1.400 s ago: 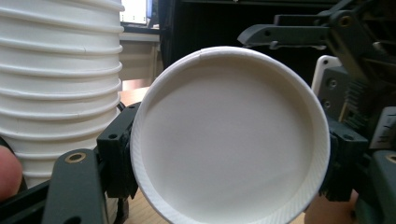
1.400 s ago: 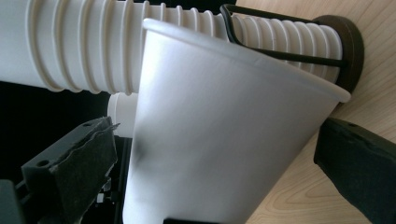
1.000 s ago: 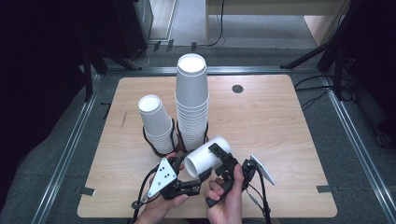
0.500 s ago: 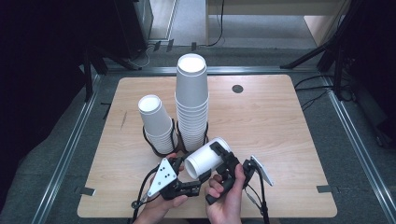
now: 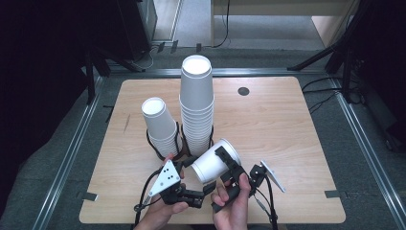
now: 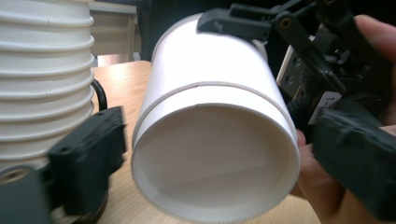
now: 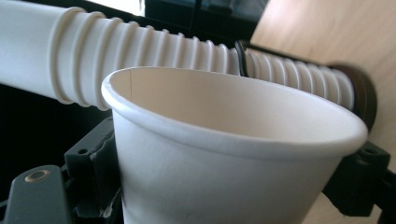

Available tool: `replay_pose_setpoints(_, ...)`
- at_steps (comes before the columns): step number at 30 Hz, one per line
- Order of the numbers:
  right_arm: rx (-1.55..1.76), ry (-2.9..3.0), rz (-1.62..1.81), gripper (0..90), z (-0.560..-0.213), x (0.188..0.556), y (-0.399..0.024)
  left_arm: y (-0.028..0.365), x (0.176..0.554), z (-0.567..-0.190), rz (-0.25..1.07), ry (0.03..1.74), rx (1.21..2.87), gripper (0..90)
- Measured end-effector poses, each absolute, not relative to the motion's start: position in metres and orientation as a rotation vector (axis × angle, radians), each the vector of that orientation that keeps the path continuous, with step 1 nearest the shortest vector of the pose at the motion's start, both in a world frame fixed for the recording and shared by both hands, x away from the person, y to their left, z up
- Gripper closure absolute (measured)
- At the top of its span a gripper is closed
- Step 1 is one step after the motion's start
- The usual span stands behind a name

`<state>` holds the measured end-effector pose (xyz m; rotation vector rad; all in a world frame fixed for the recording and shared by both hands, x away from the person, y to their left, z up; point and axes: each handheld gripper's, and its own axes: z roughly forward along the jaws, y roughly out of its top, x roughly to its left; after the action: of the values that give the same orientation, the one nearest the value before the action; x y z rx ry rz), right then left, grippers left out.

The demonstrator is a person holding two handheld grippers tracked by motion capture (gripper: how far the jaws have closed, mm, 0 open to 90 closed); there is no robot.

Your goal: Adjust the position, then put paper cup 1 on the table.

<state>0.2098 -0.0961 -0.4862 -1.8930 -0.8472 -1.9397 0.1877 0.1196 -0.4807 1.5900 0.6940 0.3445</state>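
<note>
A single white paper cup (image 5: 213,165) lies on its side above the table's front edge, rim pointing to the back right. My right gripper (image 5: 224,165) has just been closing and is shut across the cup's wall; in the right gripper view its jaws flank the cup (image 7: 224,154) and touch it. My left gripper (image 5: 198,176) faces the cup's recessed base (image 6: 215,158). Its jaws have just been opening and now stand apart on either side of the base, off the cup.
A tall stack of white cups (image 5: 196,105) and a shorter stack (image 5: 160,124) stand upside down in black ring holders just behind the grippers. The wooden table (image 5: 287,124) has a small dark disc (image 5: 243,91) at the back right.
The right gripper's jaws have closed onto the cup's wall. The left gripper's jaws have spread away from the cup's base. The cup and both hands have barely shifted.
</note>
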Motion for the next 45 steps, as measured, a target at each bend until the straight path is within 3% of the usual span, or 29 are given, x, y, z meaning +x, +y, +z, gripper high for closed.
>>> replay_pose_setpoints(13, -1.919, -1.313, -2.305, 13.1, -0.463, 0.205, -0.102, 0.133, 0.189, -0.477, 0.33, 0.716, 1.574, 1.5)
replay_pose_setpoints(45, -1.84, -1.981, -2.662, 12.2, -0.429, 0.205, -0.103, 0.146, 0.191, -0.475, 0.333, 0.741, 1.56, 1.5)
